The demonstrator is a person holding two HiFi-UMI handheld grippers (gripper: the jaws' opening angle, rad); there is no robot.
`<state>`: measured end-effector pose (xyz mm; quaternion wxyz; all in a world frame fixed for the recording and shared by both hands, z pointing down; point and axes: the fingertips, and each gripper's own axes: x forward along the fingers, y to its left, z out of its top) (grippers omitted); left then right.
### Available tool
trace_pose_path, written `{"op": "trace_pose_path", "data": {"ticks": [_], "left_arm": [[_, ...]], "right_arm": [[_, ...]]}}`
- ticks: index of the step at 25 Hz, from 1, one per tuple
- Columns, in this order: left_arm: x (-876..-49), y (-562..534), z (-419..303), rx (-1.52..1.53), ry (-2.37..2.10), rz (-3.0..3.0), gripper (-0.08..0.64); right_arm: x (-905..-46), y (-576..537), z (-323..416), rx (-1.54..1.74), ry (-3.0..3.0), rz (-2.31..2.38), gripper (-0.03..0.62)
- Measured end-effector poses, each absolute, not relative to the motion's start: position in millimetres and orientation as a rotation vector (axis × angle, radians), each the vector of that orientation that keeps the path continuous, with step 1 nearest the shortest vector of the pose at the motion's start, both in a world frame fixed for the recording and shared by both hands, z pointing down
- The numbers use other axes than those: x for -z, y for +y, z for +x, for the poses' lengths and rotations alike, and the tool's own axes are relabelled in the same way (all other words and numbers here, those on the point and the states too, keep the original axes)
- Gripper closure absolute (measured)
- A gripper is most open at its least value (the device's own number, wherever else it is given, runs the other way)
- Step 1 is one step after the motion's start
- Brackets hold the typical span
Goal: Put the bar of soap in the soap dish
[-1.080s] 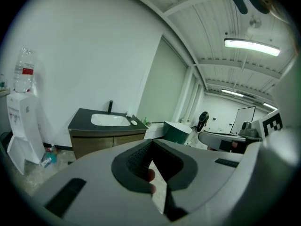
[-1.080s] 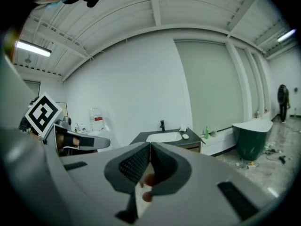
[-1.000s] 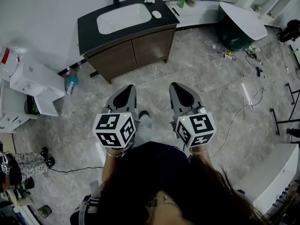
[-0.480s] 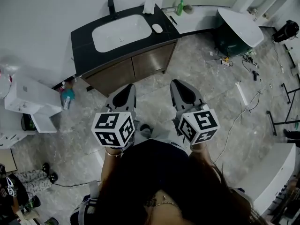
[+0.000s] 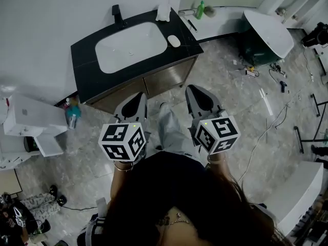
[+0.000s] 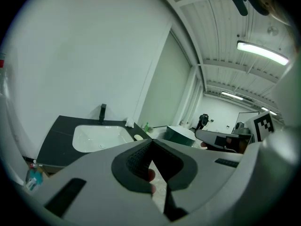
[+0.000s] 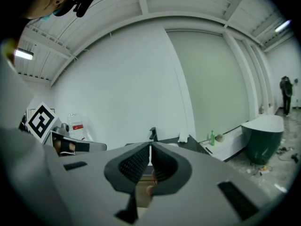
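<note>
Head view: soap (image 5: 174,41) sits well beyond the closed, empty left gripper (image 5: 140,95) and right gripper (image 5: 194,88).

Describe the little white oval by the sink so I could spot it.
Find the dark-topped vanity against the white wall, with its white basin. On the counter just right of the basin lies a small white oval; unlike the taller white thing at the back, it is low and rounded.

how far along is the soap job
Nothing looks done yet. In hand: nothing; the left gripper and right gripper are both shut and empty, short of the vanity. A small white oval item lies on the counter right of the basin; soap or dish, I cannot tell. Picking up and placing the soap all remain.
</note>
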<state>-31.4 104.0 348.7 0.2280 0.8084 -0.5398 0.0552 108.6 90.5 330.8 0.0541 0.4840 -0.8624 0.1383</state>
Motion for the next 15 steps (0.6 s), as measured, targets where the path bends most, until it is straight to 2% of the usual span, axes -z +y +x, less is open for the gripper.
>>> {"op": "trace_pose_path", "data": {"ticks": [15], "left_arm": [[-349.7,-110.5,-46.6,-0.174,-1.642,2.085,0.561]], "right_arm": [[-382.4,-155.7,109.2,-0.493,-2.535,1.252,0.572]]}}
